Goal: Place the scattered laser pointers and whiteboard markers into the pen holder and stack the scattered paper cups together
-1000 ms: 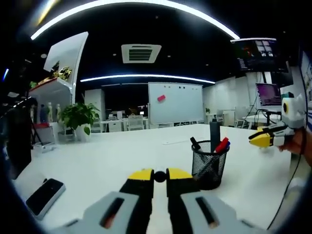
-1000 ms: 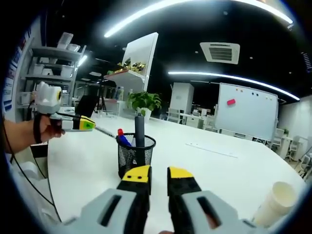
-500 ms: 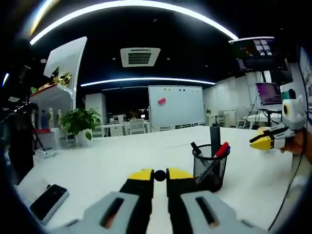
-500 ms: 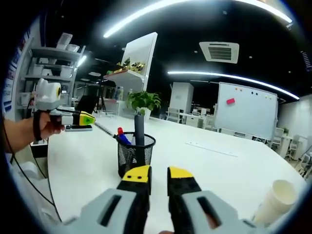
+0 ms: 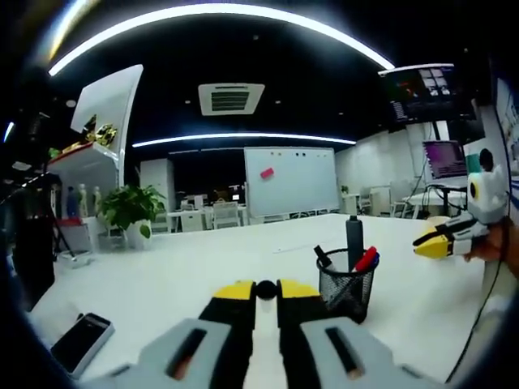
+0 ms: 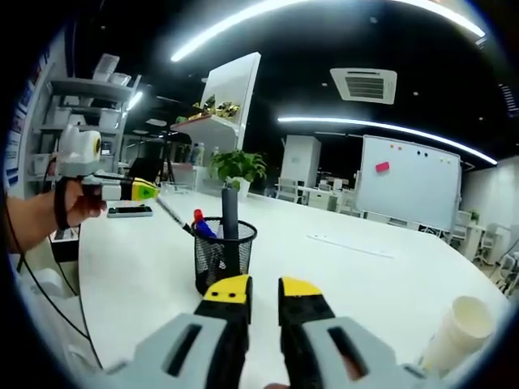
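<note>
A black mesh pen holder [image 5: 347, 288] stands on the white table [image 5: 178, 267] with a tall dark marker, a red one and a black one in it. My left gripper [image 5: 256, 290] is shut, and the round black end of a thin laser pointer shows between its jaws. In the right gripper view a hand holds that left gripper [image 6: 150, 191] left of the pen holder [image 6: 225, 256], and the laser pointer [image 6: 174, 215] slants from its tip down toward the rim. My right gripper [image 6: 263, 289] is shut on nothing. A paper cup [image 6: 459, 332] lies at lower right.
A dark phone [image 5: 79, 344] lies at the table's near left edge. The right gripper [image 5: 434, 238], held by a hand, hovers right of the holder. A potted plant [image 5: 130, 209], shelves and a whiteboard [image 5: 292, 181] stand beyond the table.
In the right gripper view the left gripper and its black pointer have risen slightly. Both views have drifted a little; the holder and cup stay put.
</note>
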The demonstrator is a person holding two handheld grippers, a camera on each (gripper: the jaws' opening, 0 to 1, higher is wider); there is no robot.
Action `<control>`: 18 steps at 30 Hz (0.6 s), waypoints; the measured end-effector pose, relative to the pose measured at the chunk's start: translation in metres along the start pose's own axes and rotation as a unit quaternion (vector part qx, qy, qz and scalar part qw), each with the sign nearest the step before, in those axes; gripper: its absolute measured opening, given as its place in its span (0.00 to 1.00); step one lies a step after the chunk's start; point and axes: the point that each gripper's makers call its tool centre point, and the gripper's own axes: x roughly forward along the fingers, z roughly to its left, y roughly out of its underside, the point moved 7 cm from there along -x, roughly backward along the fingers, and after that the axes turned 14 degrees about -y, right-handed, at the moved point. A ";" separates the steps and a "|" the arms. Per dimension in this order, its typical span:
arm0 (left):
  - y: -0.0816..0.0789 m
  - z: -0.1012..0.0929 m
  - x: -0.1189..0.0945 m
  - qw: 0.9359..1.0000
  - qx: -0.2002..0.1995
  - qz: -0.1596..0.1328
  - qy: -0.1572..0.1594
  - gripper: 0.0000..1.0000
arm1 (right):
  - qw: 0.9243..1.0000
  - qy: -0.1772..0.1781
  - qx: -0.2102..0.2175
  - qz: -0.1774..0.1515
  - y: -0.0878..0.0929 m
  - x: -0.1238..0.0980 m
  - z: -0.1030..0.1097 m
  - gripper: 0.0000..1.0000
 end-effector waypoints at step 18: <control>-0.013 0.003 -0.002 1.000 0.001 -0.017 -0.002 0.11 | 1.000 -0.001 -0.002 0.000 -0.001 -0.002 -0.001 0.14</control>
